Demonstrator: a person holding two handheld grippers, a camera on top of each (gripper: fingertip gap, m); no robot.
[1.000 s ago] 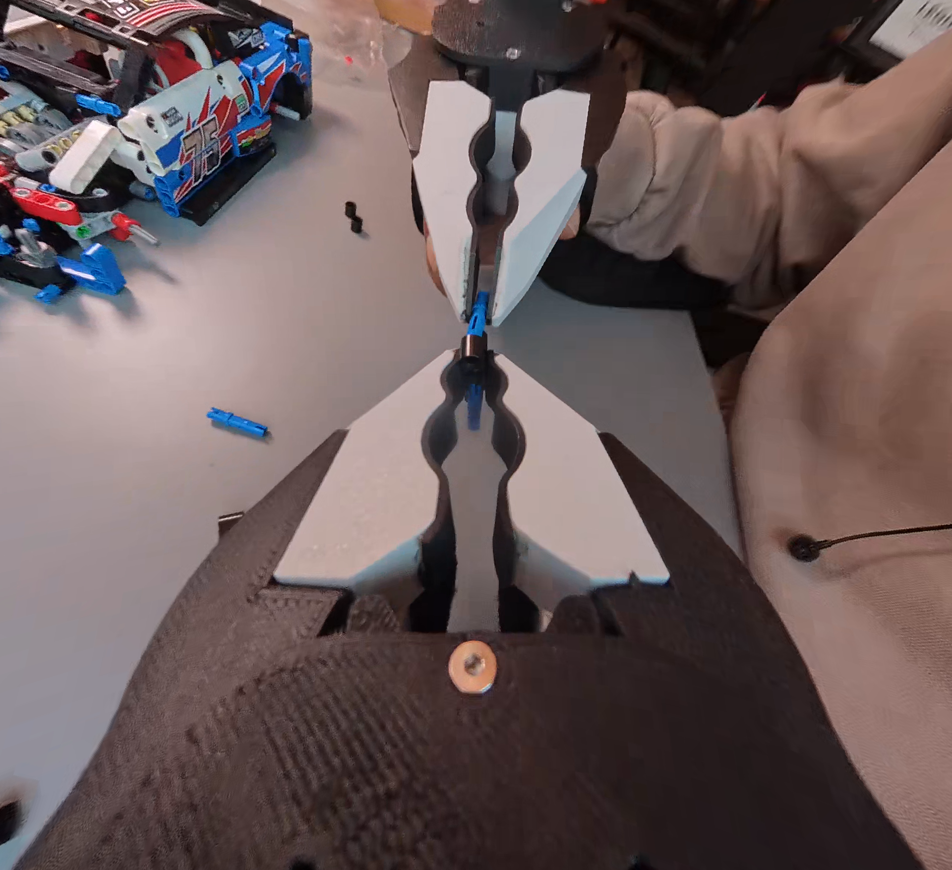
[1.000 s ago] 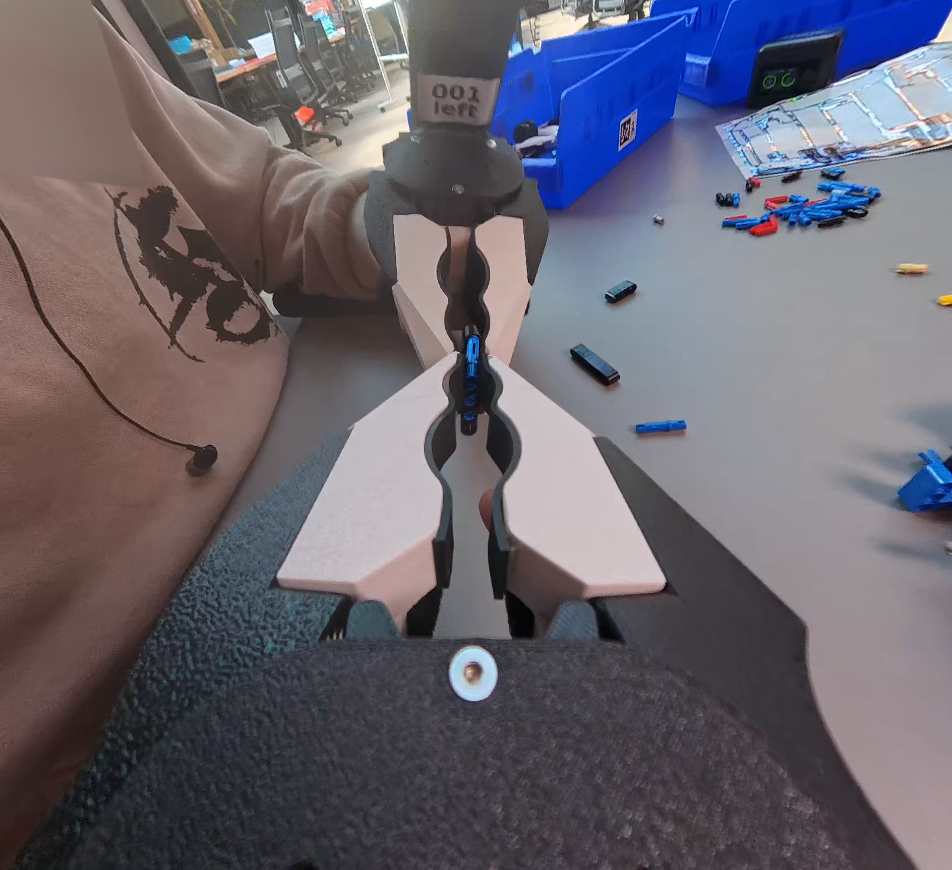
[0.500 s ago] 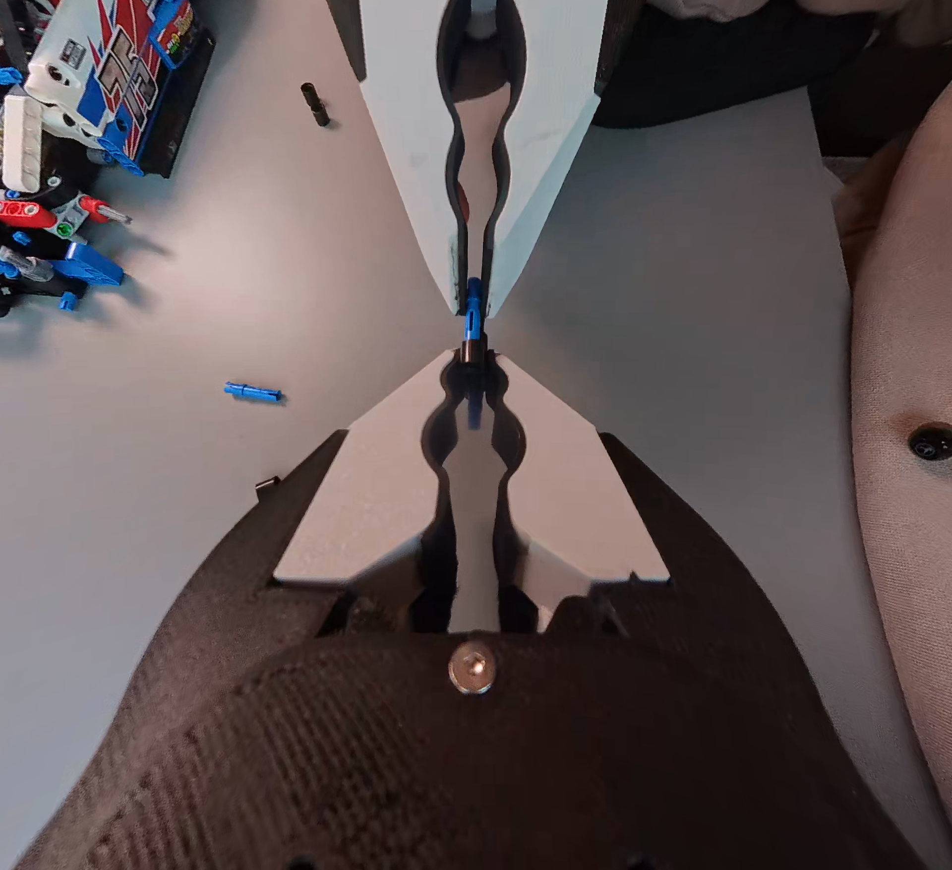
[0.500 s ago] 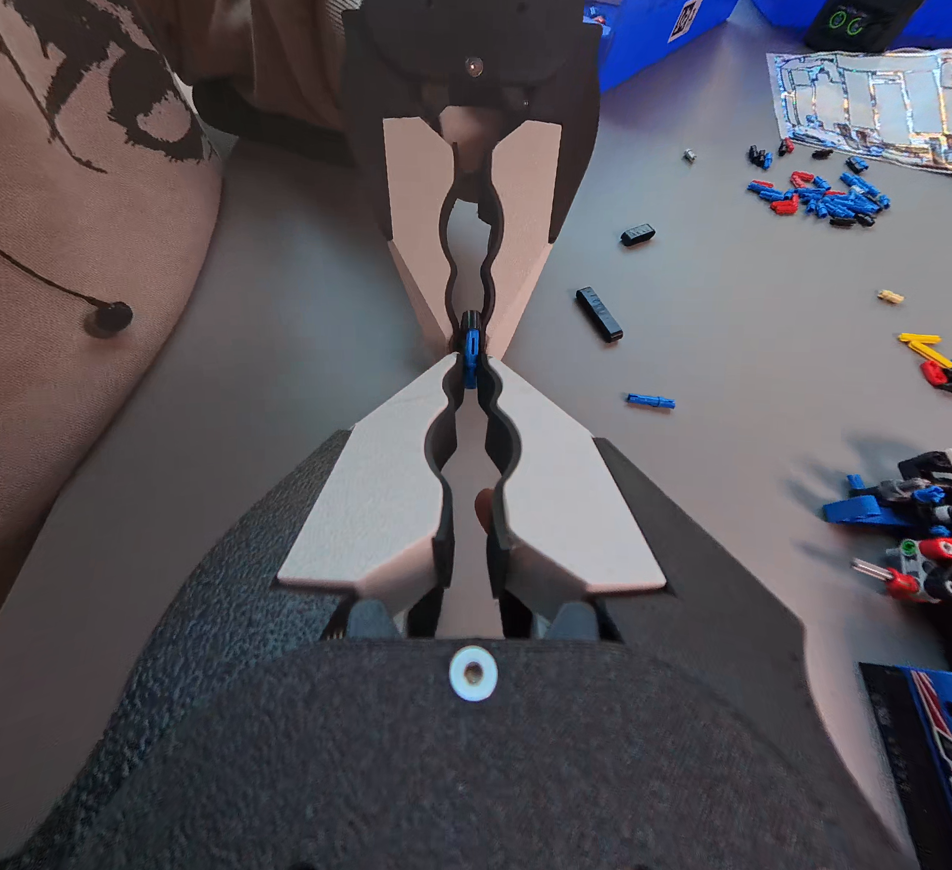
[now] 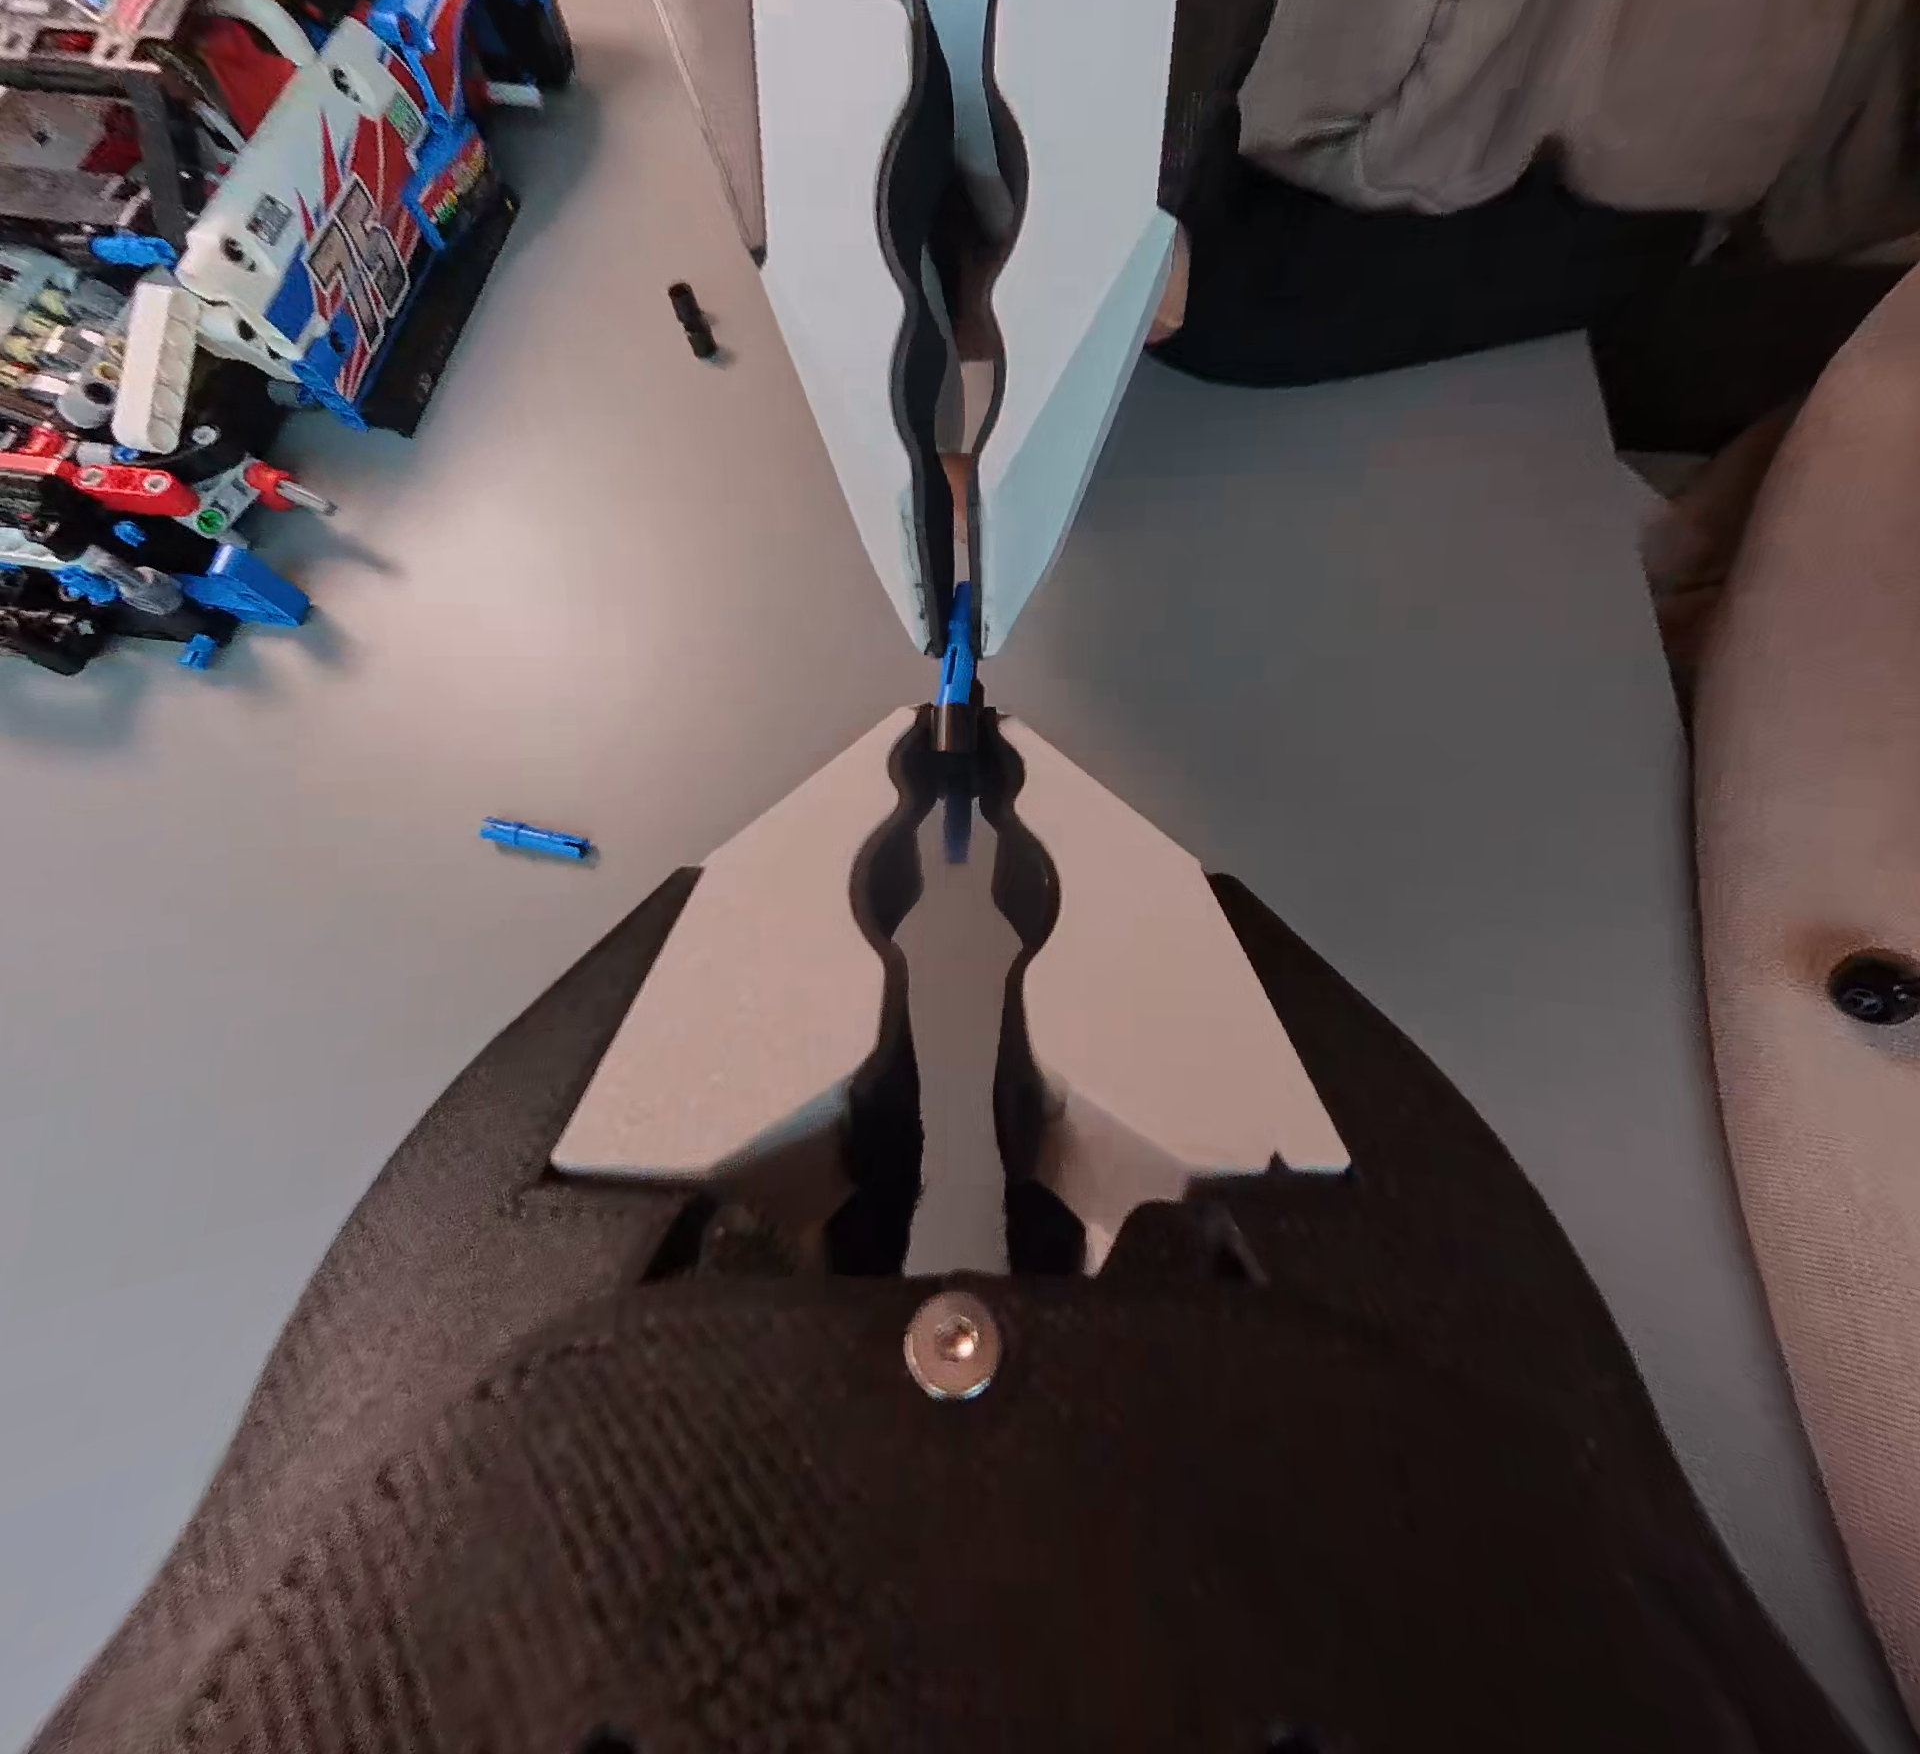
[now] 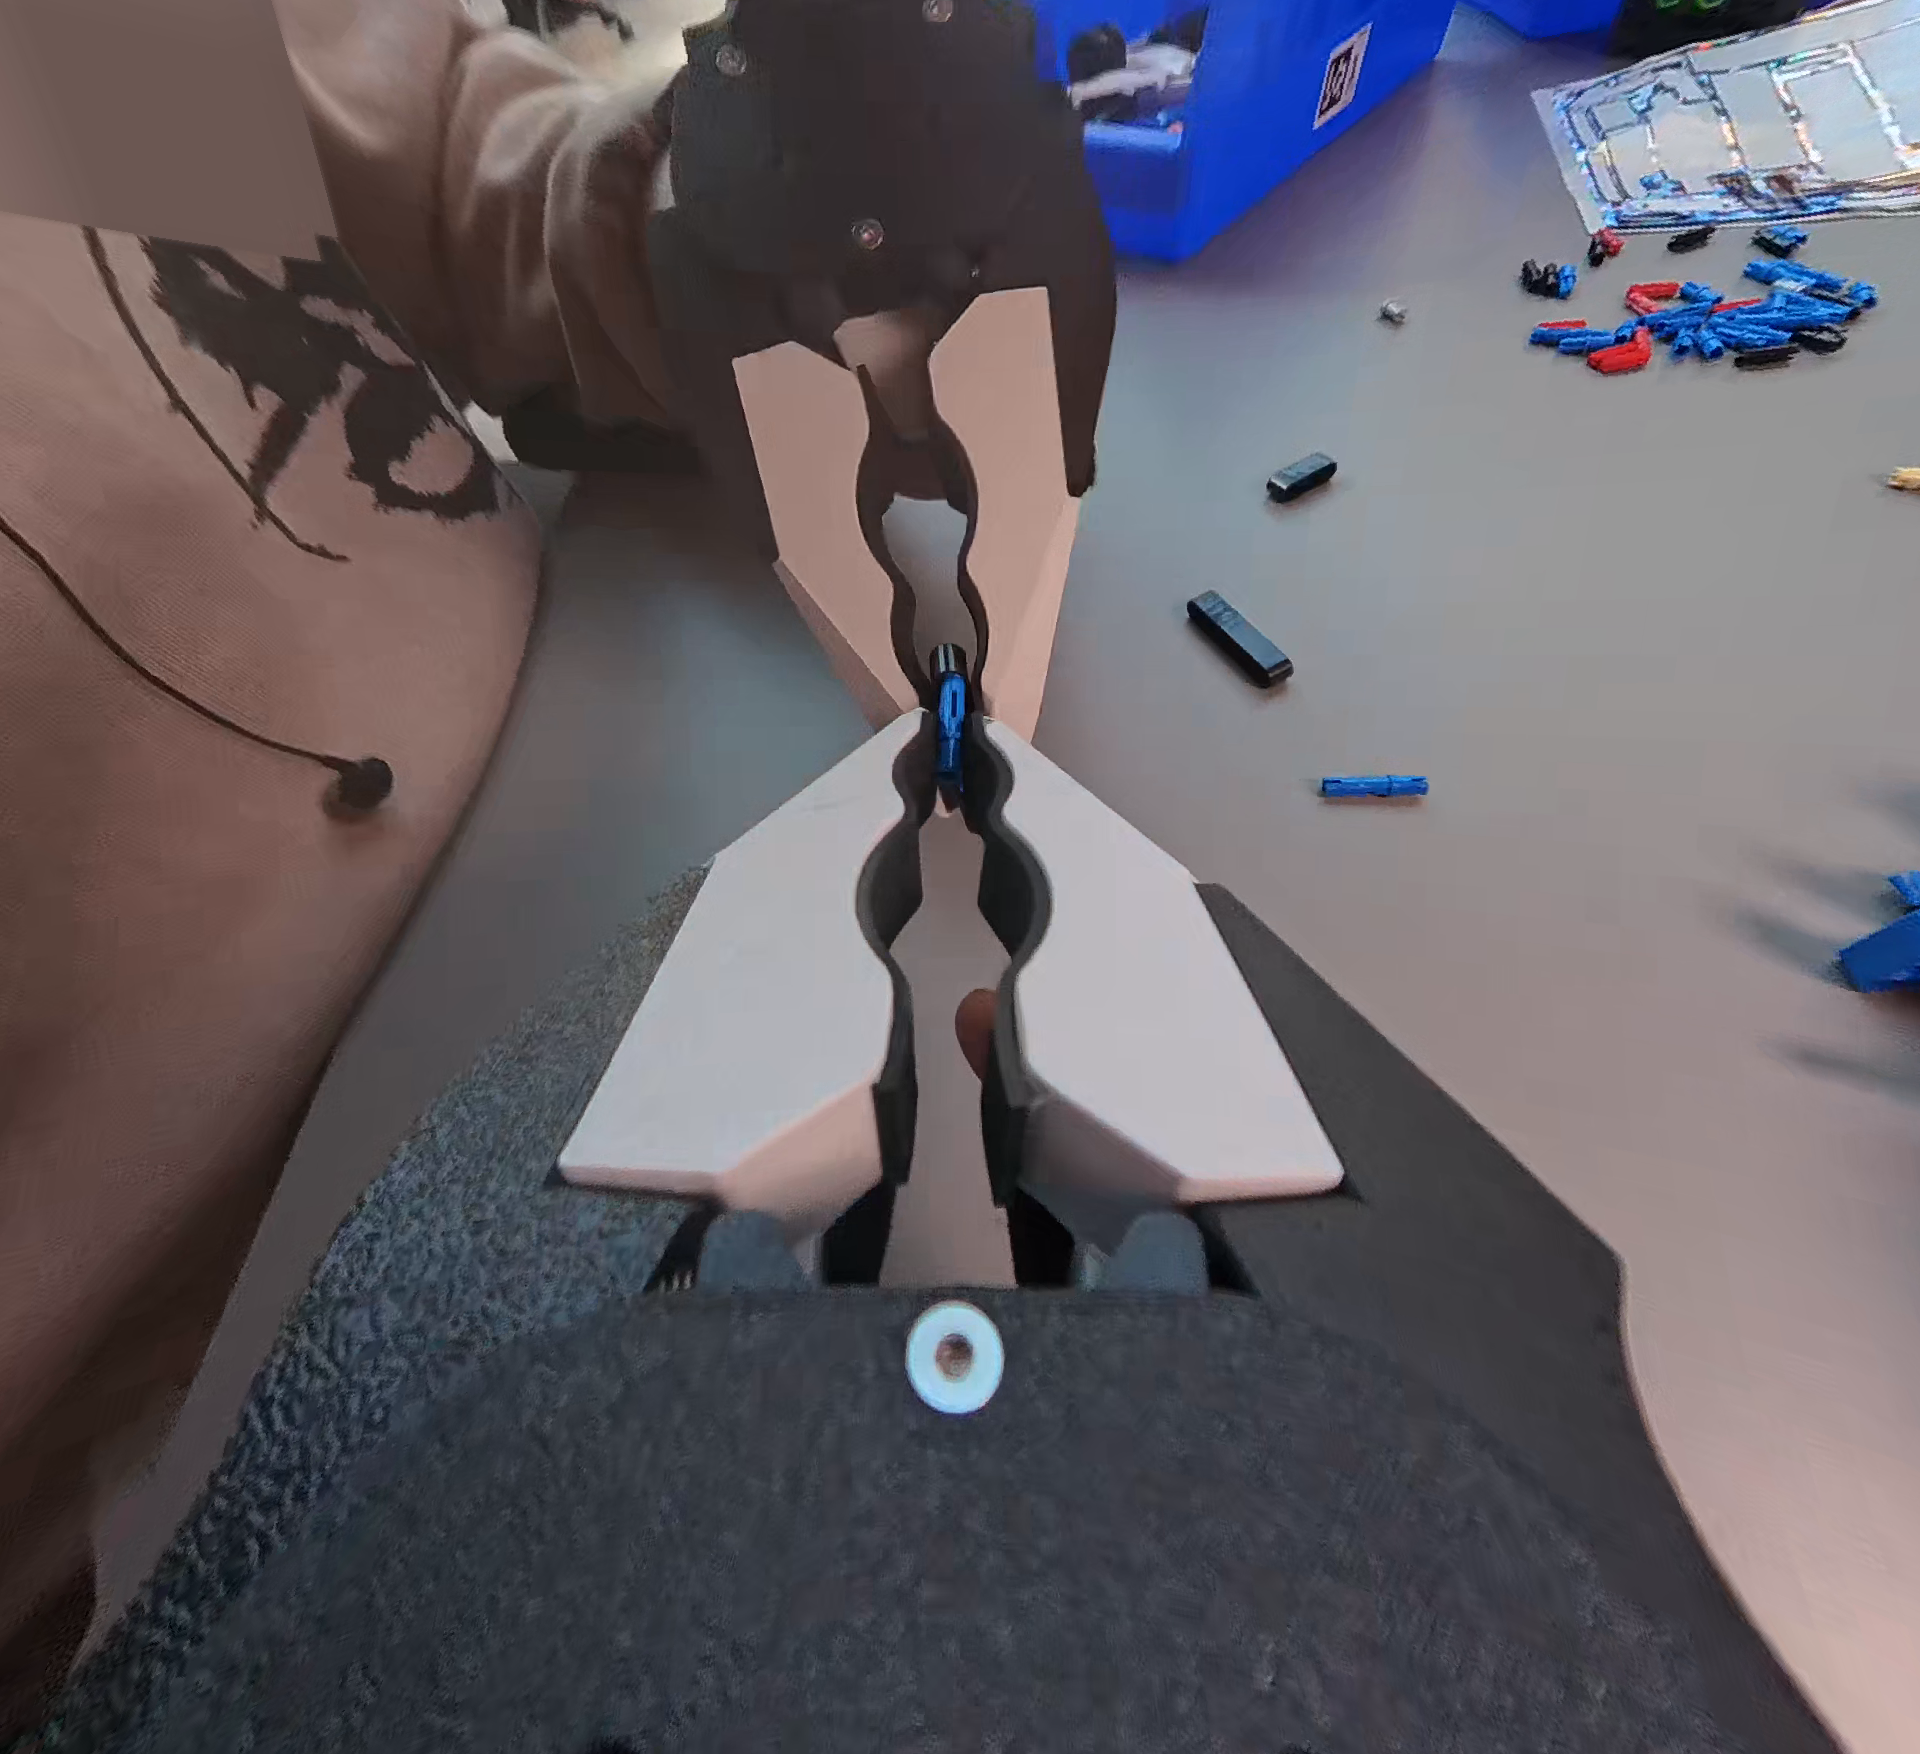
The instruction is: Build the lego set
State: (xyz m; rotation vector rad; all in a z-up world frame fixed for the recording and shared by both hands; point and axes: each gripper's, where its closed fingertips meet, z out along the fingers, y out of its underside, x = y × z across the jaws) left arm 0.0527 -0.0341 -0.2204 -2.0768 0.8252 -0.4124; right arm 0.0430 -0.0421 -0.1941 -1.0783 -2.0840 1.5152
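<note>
So, from the left wrist view, my left gripper (image 5: 951,733) was clenched on a small black bush (image 5: 948,728), a blue pin (image 5: 956,650) running straight ahead out of it into my right gripper (image 5: 956,639), tip to tip above the table (image 5: 520,1029). From the right wrist view, my right gripper (image 6: 948,748) was clamped on that blue pin (image 6: 949,733), its long axis in line with both tools, black bush (image 6: 947,662) dead ahead. Pressing along that line should seat it, I judged.

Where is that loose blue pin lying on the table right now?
In the left wrist view the loose blue pin lies on the grey table, left of the left gripper, below the partly built car.
</note>
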